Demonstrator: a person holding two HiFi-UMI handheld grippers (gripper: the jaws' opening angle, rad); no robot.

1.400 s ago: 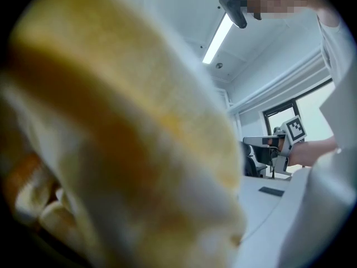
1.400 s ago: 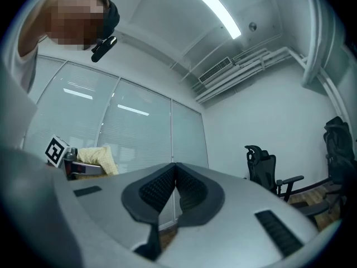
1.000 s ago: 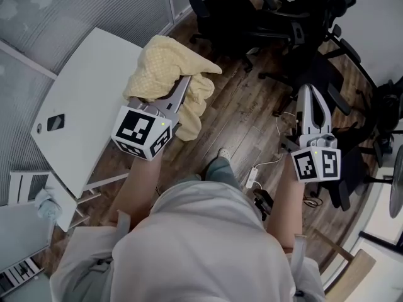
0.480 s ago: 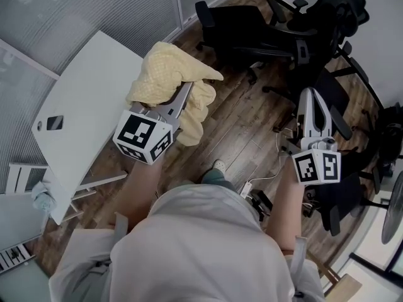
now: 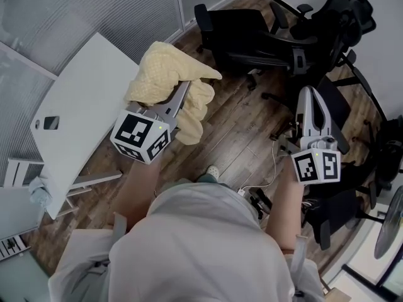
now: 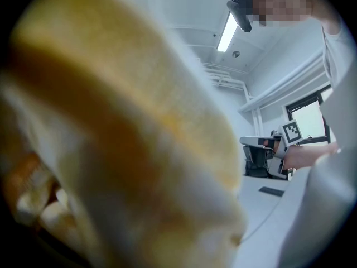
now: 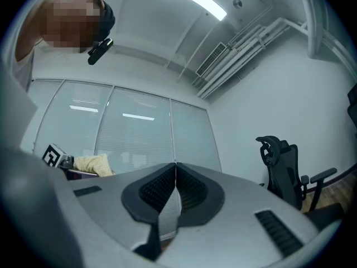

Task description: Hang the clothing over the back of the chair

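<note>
Office floor (image 5: 242,134); left tongs (image 5: 184,87) grip clothing (image 5: 160,68) (yellow).

No words, numbers or brand names can be read anywhere. The only signs are black-and-white square code patterns, without letters. They stand on the faces of the left cube (image 5: 141,137), on the left gripper (image 5: 182,90), and of the right cube (image 5: 317,167), on the right gripper (image 5: 307,94).

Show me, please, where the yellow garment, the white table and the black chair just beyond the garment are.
yellow garment (image 5: 160,74), head view, its bunched upper folds.
white table (image 5: 88,96), head view, bare tabletop.
black chair (image 5: 239,30), head view, its broad dark panel.
</note>
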